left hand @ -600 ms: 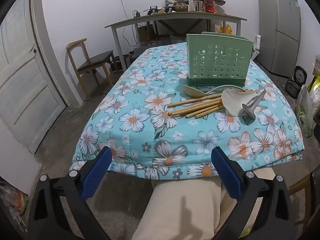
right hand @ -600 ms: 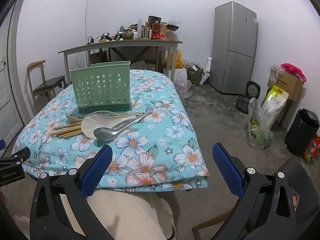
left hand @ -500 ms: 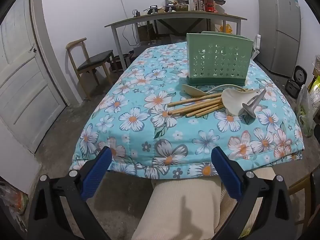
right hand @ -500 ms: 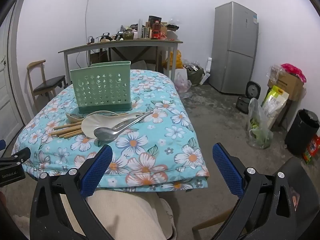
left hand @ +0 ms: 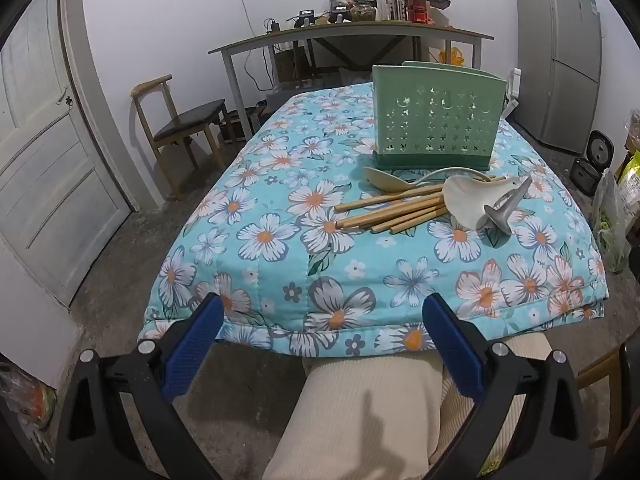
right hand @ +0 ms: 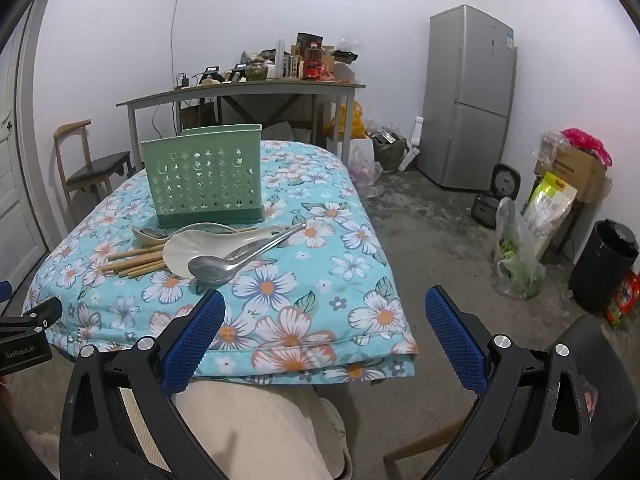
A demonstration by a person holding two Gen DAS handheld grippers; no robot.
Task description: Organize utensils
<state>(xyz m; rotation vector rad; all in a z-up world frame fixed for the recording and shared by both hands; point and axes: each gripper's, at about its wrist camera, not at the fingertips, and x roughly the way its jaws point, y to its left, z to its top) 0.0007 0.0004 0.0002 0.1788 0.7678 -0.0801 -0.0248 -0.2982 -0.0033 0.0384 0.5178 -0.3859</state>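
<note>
While both claws hang short of the tabletop edge, nothing is gripped: left claw (left hand: 322, 336) spread wide and empty, right claw (right hand: 325, 332) spread wide and empty too, each over the person's cream trouser leg (left hand: 360, 412)

Ahead of the left claw and off to its right, well apart from it, the utensil pile lies on the floral cloth (left hand: 280, 272): bamboo chopsticks (left hand: 394, 210) fanned with ends toward the claw's left, white ceramic spoon (left hand: 466, 198) lying over their far ends, metal spoon (right hand: 240, 258) resting on the ceramic one. A second pale spoon (left hand: 384, 179) sits just beyond the chopsticks. Green perforated holder (left hand: 436, 120) stands upright right behind the pile, looks empty from here, inside not visible

From the right claw the pile is ahead and slightly left, metal spoon nearest

Step, as I judge it: reach for the first utensil. Best start is the metal spoon since it's on top; come at the handle (right hand: 280, 238) crosswise, pinch mid-handle, lift straight so the ceramic spoon isn't dragged. Soft cloth gives, so press down lightly. Chopsticks may roll if bumped
</note>
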